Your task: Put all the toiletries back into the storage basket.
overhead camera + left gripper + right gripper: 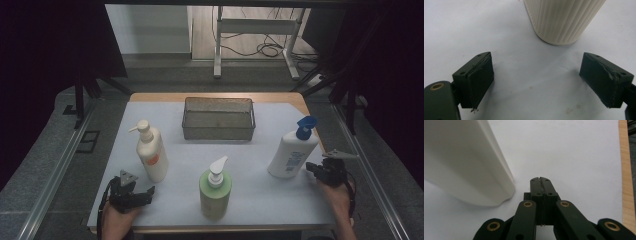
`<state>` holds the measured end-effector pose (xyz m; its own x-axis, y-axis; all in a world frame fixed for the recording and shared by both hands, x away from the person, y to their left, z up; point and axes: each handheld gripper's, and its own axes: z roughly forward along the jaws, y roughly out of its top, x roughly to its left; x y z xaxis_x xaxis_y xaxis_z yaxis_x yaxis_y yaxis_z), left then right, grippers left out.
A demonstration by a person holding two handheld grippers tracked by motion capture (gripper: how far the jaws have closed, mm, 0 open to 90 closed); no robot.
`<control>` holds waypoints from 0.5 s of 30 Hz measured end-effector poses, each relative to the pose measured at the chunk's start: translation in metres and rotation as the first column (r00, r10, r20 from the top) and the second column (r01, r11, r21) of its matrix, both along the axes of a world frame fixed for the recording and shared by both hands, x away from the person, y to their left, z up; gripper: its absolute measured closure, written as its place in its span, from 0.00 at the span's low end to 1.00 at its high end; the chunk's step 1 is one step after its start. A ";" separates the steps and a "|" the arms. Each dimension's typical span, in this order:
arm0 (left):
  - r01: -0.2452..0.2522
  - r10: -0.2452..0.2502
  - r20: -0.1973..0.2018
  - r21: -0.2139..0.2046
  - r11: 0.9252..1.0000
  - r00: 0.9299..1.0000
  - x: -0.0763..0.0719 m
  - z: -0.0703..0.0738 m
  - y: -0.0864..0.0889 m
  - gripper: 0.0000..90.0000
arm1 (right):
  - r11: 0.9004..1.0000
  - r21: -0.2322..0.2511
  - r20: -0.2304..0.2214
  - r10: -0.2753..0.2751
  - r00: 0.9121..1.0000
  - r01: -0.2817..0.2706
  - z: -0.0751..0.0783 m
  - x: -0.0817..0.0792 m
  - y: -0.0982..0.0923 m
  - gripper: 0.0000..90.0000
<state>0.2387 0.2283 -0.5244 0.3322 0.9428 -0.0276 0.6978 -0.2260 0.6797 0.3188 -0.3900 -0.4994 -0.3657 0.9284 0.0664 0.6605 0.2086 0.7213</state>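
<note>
A: Look, three pump bottles standing round a wire basket [218, 119]. Prob. they go in there?

B: Maybe. Left gripper [536, 80] has its jaws wide apart, nothing in them, low by the cream bottle [151, 152].

A: And the right gripper [541, 187]?

B: Jaws pressed together, holding nothing, beside the blue-top bottle [291, 150]. Green bottle [215, 187] waits btw. them.

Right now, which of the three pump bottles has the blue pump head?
The white bottle at the table's right side, beside the right gripper. The cream bottle and the green bottle both have pale pumps.
</note>
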 end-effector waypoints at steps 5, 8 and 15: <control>0.000 0.000 0.000 0.000 1.000 1.000 0.000 0.000 0.000 0.13 | 1.000 0.008 0.006 -0.012 1.000 0.012 -0.006 0.009 -0.001 1.00; 0.000 0.000 0.001 -0.001 1.000 1.000 0.000 0.000 0.000 0.13 | 1.000 0.016 0.006 -0.015 1.000 0.015 -0.007 0.012 -0.001 1.00; 0.000 0.000 0.001 0.001 1.000 1.000 0.000 0.000 0.000 0.13 | 0.999 0.031 0.002 0.028 1.000 -0.028 -0.009 0.019 0.009 1.00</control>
